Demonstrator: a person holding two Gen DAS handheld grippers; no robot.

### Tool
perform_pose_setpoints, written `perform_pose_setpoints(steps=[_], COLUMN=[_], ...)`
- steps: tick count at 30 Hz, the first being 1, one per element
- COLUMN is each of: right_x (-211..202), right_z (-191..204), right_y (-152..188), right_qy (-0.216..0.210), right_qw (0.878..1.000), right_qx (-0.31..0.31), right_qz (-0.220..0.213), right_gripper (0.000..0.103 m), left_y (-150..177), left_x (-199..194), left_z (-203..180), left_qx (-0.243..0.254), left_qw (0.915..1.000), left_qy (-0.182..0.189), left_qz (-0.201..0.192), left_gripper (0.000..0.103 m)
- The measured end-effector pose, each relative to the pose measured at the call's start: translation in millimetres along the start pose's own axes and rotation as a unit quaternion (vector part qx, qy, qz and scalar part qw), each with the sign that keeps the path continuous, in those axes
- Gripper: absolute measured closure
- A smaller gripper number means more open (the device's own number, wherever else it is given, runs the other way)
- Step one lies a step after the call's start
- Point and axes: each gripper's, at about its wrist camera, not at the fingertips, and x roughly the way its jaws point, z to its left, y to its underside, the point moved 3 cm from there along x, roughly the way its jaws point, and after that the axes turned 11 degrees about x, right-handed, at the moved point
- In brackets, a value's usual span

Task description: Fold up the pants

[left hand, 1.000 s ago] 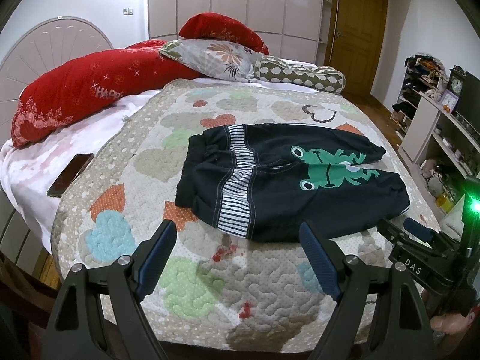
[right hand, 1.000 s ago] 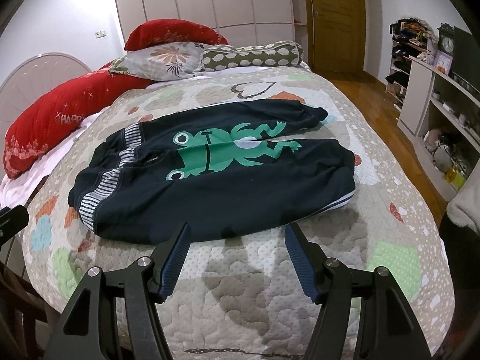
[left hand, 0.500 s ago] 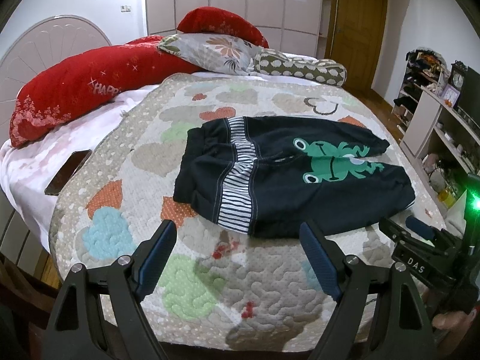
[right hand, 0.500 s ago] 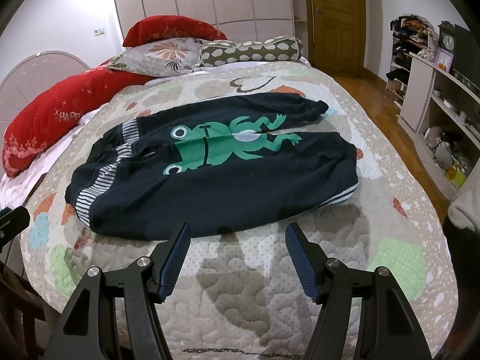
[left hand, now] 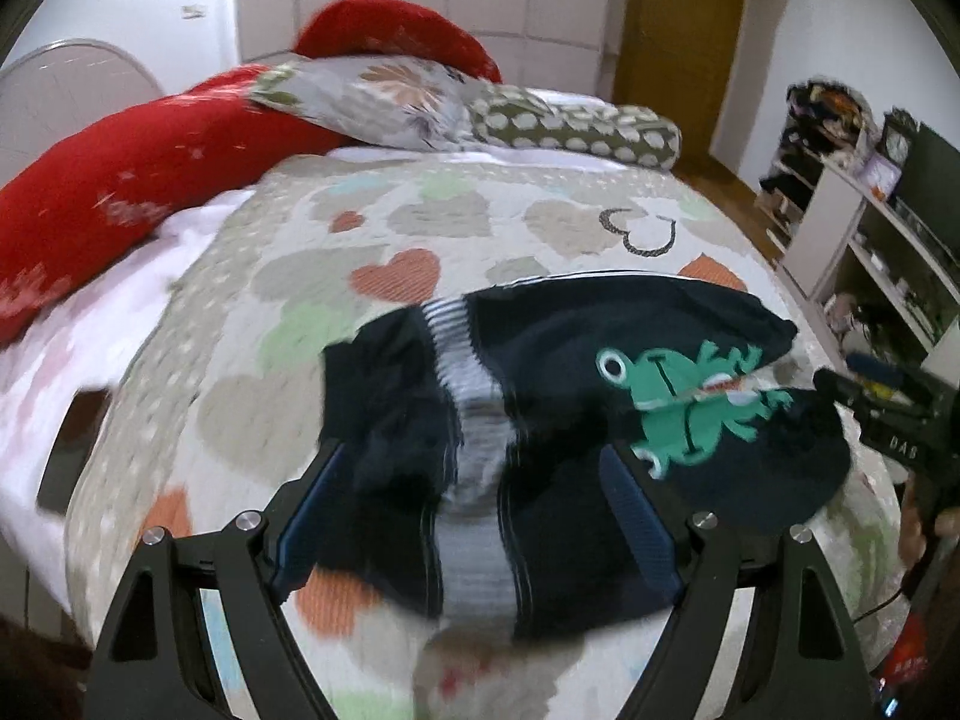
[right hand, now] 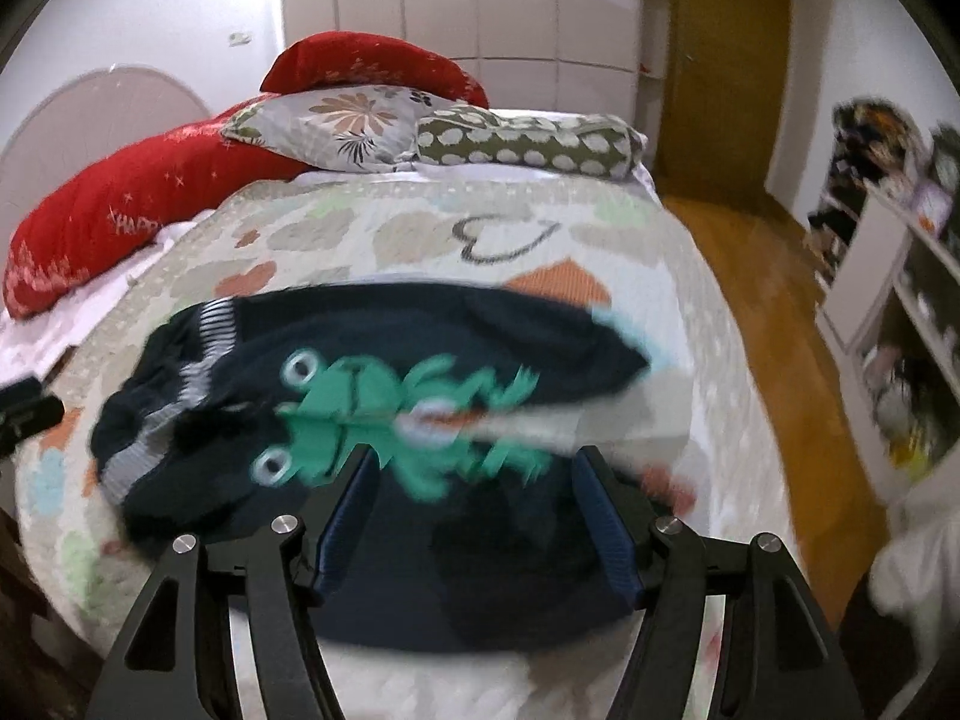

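Dark navy pants [left hand: 564,420] with a green frog print [left hand: 690,396] and a grey striped waistband [left hand: 474,420] lie flat on the quilted bedspread [left hand: 270,312], waist to the left. My left gripper [left hand: 474,504] is open, its jaws wide over the near edge at the waistband. My right gripper [right hand: 474,504] is open over the near leg of the pants [right hand: 480,570], below the frog [right hand: 384,420]. Both views are motion-blurred. The right gripper's body shows at the right edge of the left wrist view [left hand: 900,414].
Red pillows [left hand: 120,180], a floral pillow [left hand: 372,102] and a spotted bolster [left hand: 576,126] lie at the head of the bed. A dark phone [left hand: 66,462] lies on the left side. White shelves [left hand: 888,252] stand right of the bed, beside wooden floor [right hand: 756,300].
Both grippers have moved forward and down from in front of the pants to over their near edge. The jaws have stayed wide open. The pants have not moved.
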Motion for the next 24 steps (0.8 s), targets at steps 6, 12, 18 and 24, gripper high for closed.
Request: perform_pose_setpoints(steps=[6, 12, 18, 24], right_x=[69, 142, 193, 232], right_z=[-9, -8, 10, 18], right_y=[-51, -92, -119, -112], right_qy=[-0.021, -0.036, -0.053, -0.065], right_qw=[0.998, 0.993, 0.985, 0.974], right_qx=[-0.013, -0.027, -0.078, -0.123], right_qz=[0.062, 0.112, 0.141, 0.176], right_gripper=[0.032, 0.032, 0.032, 0.028], left_y=[-49, -79, -89, -85], left_x=[85, 154, 204, 220], left_z=[8, 18, 23, 17], left_qx=[0.021, 0.027, 0.054, 0.086], left_qw=[0.9969, 0.9913, 0.9819, 0.9767], left_qy=[0.046, 0.082, 0.117, 0.138], left_qz=[0.061, 0.1, 0.139, 0.14], left_gripper=[0.02, 0.02, 0.02, 0.015])
